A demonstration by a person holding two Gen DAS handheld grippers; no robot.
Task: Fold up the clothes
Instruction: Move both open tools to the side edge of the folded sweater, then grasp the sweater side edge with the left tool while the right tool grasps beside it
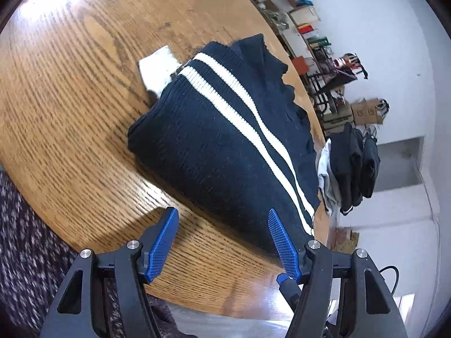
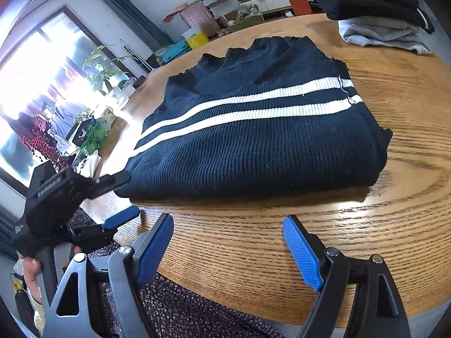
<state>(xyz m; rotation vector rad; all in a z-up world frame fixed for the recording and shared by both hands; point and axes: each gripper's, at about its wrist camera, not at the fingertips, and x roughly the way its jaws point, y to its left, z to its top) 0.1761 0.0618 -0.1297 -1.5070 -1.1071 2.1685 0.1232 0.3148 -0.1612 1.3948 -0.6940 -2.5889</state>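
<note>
A navy sweater [image 2: 253, 129] with two white stripes lies folded into a compact block on the bench [image 2: 394, 186]. Both the left hand-held gripper [image 1: 222, 242] and right hand-held gripper [image 2: 228, 248] hover spread beside its near edge, holding nothing; a stack of folded clothes [image 2: 377, 19] sits beyond it.

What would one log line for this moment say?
sweater: folded, on table | left hand-held gripper: open, empty | right hand-held gripper: open, empty | folded pile: behind

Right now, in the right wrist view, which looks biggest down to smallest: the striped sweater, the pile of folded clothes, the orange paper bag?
1. Striped sweater
2. Pile of folded clothes, partly cut off and farther away
3. Orange paper bag, farthest back, so its true size is unsure
</note>
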